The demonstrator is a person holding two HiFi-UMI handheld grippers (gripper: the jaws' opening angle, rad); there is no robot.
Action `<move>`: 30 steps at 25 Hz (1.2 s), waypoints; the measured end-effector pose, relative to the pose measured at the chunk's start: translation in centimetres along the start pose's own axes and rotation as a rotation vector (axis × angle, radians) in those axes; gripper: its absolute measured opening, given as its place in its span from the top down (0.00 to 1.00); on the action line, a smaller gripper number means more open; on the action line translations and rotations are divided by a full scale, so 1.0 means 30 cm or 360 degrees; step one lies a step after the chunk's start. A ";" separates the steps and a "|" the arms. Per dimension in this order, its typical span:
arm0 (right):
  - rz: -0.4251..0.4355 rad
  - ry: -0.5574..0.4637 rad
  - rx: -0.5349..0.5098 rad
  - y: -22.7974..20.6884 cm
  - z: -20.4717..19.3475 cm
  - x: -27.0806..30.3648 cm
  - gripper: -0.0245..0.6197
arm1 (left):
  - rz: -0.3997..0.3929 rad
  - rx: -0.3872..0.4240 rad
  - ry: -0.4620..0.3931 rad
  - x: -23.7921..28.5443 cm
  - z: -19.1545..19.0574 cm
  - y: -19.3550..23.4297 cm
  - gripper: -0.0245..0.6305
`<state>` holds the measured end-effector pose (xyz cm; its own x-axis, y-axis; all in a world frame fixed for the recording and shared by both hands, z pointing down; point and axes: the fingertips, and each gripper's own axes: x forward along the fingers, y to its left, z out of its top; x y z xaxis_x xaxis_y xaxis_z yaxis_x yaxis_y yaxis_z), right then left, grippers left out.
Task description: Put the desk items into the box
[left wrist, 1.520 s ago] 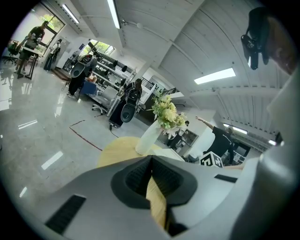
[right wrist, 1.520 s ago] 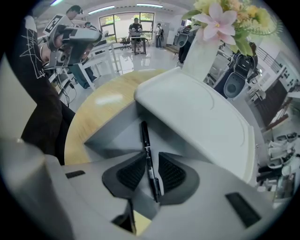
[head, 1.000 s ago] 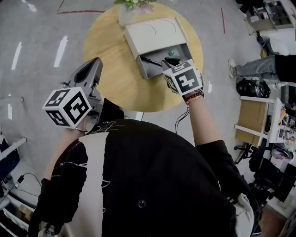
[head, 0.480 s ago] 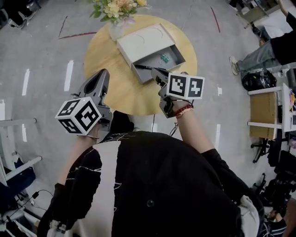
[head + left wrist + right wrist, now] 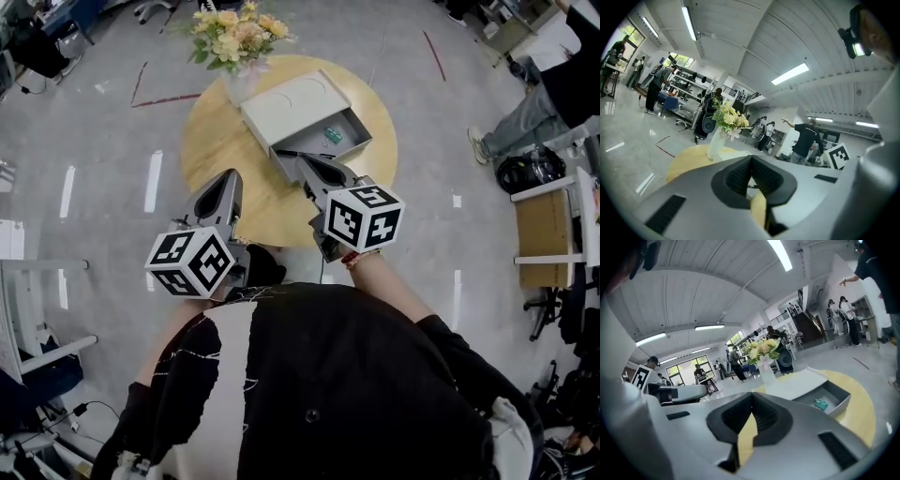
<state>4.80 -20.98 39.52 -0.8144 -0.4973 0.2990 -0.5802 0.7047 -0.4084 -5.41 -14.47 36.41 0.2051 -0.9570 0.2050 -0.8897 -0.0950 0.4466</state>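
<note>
Box (image 5: 289, 101): grey, on the far half of the round worktop (image 5: 211, 141); long axis slanting from far left to near right; lid over the far-left part, open tray toward the right edge.
Pen (image 5: 292, 154): dark, lying in the open tray along its near wall; long axis roughly level with the worktop's near edge; tip end not discernible.
Green item (image 5: 330, 134): small, in the tray, apart from the pen.
Right gripper (image 5: 305, 167): jaws closed together, empty; nose aimed far left, just beside the tray's near corner; forearm stretched forward.
Left gripper (image 5: 228, 180): jaws together, empty; over the near-left edge, aimed away, well apart from the box.
Vase (image 5: 238, 84): flowers, at the far edge, beside the lid.
</note>
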 end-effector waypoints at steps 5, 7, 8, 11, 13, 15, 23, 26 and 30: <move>-0.0006 -0.0046 0.0003 0.000 -0.003 -0.029 0.95 | 0.0016 -0.0022 0.0016 -0.030 -0.029 -0.010 0.95; -0.0016 -0.0033 0.0002 -0.002 -0.019 -0.033 0.95 | 0.0009 -0.0032 0.0031 -0.040 -0.041 -0.012 0.95; -0.0022 -0.0023 -0.0007 -0.001 -0.028 -0.032 0.95 | 0.0007 -0.0035 0.0036 -0.045 -0.046 -0.010 0.95; -0.0043 0.0001 -0.0036 0.003 -0.046 -0.028 0.95 | 0.0016 -0.0038 0.0048 -0.062 -0.055 0.004 0.95; -0.0056 0.0011 -0.0047 0.006 -0.056 -0.029 0.95 | 0.0018 -0.0042 0.0054 -0.072 -0.059 0.010 0.95; -0.0065 0.0019 -0.0049 0.008 -0.066 -0.032 0.95 | 0.0015 -0.0042 0.0059 -0.080 -0.064 0.013 0.95; -0.0123 0.0035 -0.0063 -0.005 -0.092 -0.044 0.95 | -0.0006 -0.0056 0.0073 -0.080 -0.081 0.021 0.95; -0.0142 0.0042 -0.0066 -0.010 -0.102 -0.051 0.95 | -0.0010 -0.0062 0.0084 -0.081 -0.094 0.023 0.95; -0.0155 0.0055 -0.0078 -0.009 -0.113 -0.058 0.95 | -0.0008 -0.0080 0.0090 -0.086 -0.104 0.026 0.95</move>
<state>6.39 -18.59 42.05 -0.7528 -0.5475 0.3653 -0.6550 0.6780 -0.3337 -5.36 -11.23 38.96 0.2336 -0.9394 0.2508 -0.8673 -0.0848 0.4904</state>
